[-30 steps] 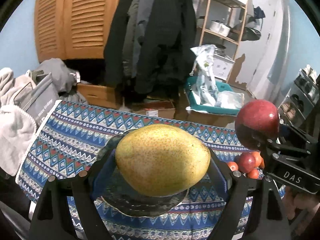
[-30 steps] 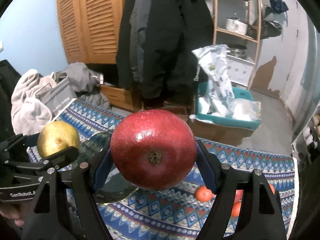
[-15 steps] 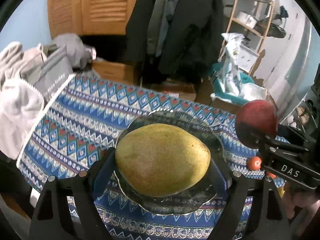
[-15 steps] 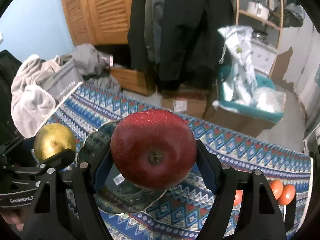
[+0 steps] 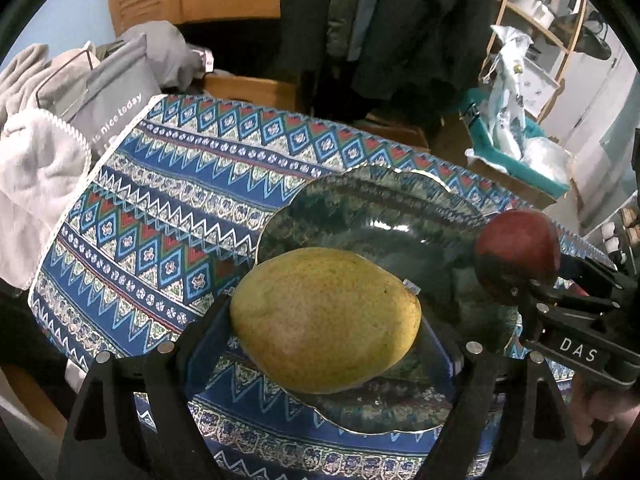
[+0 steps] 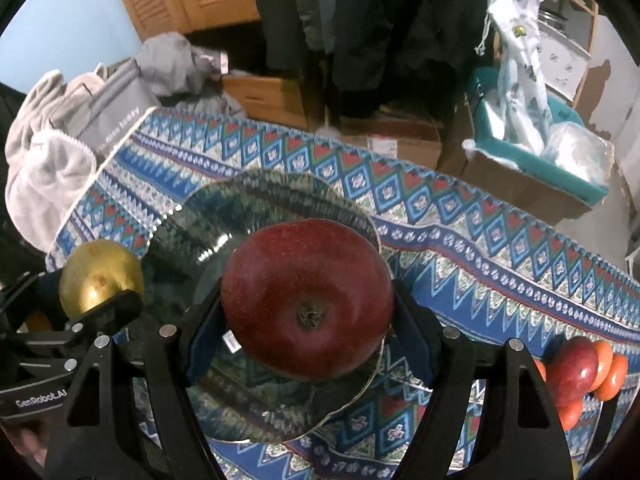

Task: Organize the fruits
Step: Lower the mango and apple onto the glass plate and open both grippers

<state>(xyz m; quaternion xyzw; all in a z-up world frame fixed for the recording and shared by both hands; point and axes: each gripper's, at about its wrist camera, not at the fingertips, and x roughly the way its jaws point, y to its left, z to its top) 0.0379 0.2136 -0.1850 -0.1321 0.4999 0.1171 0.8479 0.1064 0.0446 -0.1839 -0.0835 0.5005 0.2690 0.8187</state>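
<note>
Left gripper [image 5: 326, 320] clamped on mango [image 5: 326, 320], right gripper [image 6: 308, 300] clamped on apple [image 6: 308, 300]. Both over plate [image 5: 360, 196]. Advice: lower gently, mango toward 9 o'clock, apple 3 o'clock, release only once resting.

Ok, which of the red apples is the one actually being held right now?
The big dark-red apple clamped between the right gripper fingers, over the green plate. The smaller red apple lies on the cloth among orange fruits.

Speckled yellow-green mango [image 5: 326, 320] lying sideways above the dark glass plate [image 5: 372, 208], glossy red apple [image 6: 307, 300] (stem end showing) at its 3 o'clock
</note>
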